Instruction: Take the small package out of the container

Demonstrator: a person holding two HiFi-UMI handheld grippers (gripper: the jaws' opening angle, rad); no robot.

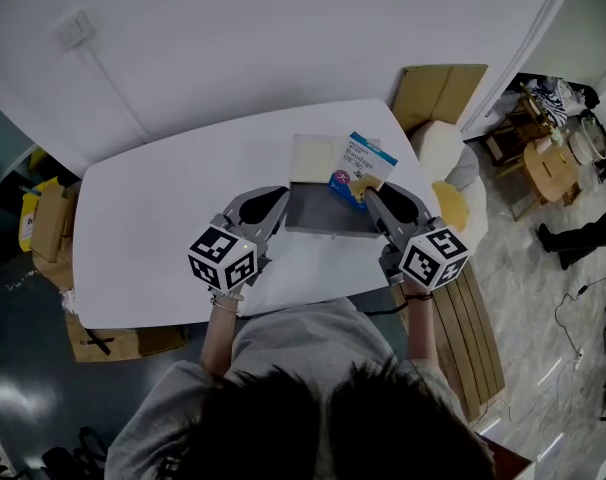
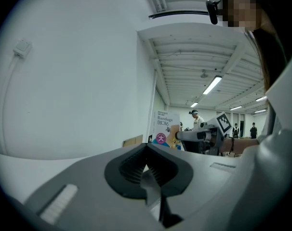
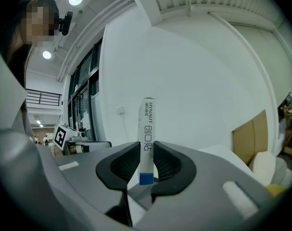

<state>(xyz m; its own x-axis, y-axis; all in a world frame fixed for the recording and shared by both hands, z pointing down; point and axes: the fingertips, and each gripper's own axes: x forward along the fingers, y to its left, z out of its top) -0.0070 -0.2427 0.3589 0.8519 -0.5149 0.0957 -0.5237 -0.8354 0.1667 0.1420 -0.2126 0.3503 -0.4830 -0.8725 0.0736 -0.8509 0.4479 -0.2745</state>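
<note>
One white bench (image 1: 153,218) carries one open grey container (image 1: 328,218). Two claws reach over it: the left claw (image 2: 147,147) is pressed together at the container's left edge, and the right claw (image 3: 146,150) pinches one small package (image 3: 147,121) upright above the container.

A plain white wall (image 1: 233,48) runs from 10 to 1 o'clock in the head view, with a small wall plate (image 1: 75,30) at 10. The white bench (image 1: 153,228) sits at centre. A cardboard sheet (image 1: 438,93) leans at 1, and cardboard boxes (image 1: 48,223) stand at 9. Pale marbled floor (image 1: 543,308) spreads at 4. In the left gripper view, strip lights (image 2: 212,84) glow on the ceiling.
</note>
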